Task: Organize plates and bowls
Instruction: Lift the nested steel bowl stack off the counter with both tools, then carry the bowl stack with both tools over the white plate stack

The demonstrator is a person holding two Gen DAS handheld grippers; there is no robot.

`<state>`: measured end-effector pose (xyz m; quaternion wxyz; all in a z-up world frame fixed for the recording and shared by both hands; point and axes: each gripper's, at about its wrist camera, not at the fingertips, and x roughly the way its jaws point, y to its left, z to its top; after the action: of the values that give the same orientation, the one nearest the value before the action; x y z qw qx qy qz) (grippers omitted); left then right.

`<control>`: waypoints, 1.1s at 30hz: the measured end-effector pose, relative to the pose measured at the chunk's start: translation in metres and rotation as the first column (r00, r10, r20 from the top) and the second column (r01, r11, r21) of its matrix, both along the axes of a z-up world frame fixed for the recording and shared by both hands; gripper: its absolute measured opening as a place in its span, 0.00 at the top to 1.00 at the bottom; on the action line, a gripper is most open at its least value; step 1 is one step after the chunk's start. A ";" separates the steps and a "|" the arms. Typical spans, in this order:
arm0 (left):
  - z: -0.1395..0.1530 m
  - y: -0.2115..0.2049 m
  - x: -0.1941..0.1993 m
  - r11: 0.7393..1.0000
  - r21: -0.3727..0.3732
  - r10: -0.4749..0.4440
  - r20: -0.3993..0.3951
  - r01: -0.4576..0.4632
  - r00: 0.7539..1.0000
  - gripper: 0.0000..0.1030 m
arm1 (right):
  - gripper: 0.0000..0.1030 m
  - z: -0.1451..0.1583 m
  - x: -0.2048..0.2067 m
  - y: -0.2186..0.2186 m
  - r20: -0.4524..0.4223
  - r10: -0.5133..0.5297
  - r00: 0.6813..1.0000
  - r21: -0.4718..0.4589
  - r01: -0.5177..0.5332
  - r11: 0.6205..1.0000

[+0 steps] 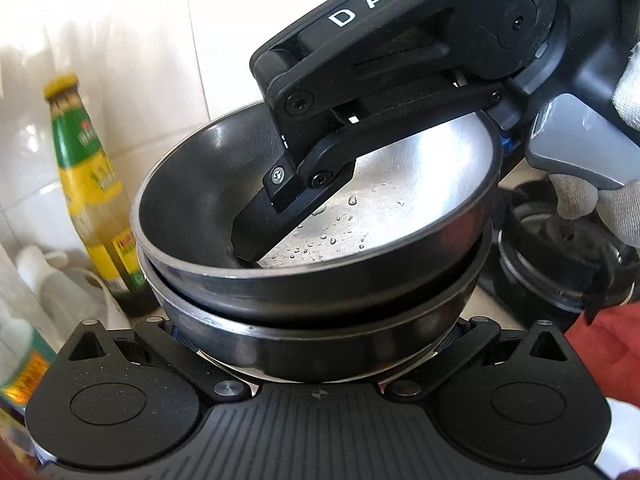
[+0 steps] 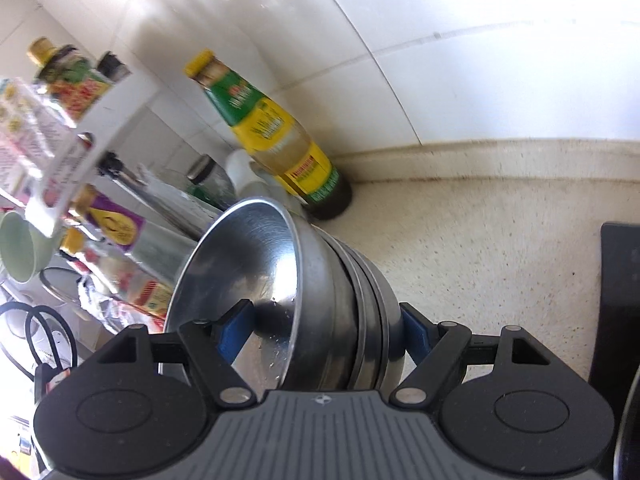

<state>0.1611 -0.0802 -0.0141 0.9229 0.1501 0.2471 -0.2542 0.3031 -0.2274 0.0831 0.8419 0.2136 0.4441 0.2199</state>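
- Your right gripper [image 2: 320,330] is clamped across the stack of steel bowls [image 2: 320,288], one finger inside the top bowl.
- Your left gripper [image 1: 316,334] clamps the stack's lower bowl, above the tabletop [image 2: 480,248].

"DAS" on the right gripper [image 1: 256,236] arm.

A nested stack of round stainless-steel bowls [image 1: 320,280], shiny grey metal w/ rolled rims. From the left wrist view, two bowls show, open side up and tilted; the top bowl [image 1: 420,184] sits loosely, slightly askew in the lower bowl [image 1: 312,344]. Water droplets dot its polished inside. From the right wrist view the stack [image 2: 340,300] appears tipped on edge, approx. three or four rims visible, above a speckled beige counter.
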 end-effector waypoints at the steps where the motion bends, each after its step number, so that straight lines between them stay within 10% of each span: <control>1: 0.005 -0.002 -0.006 1.000 -0.001 0.002 0.010 -0.002 1.000 0.00 | 0.25 0.005 -0.002 0.001 0.008 0.001 1.000 -0.001 -0.001 1.000; 33: 0.070 -0.011 -0.215 0.998 0.004 -0.068 0.019 0.068 0.998 0.00 | 0.25 0.052 -0.208 0.005 0.018 -0.051 0.999 0.010 0.051 0.999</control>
<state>-0.0540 -0.0915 0.0560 0.9159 0.1624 0.2334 -0.2835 0.0955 -0.2223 0.1352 0.8502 0.2269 0.4296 0.2027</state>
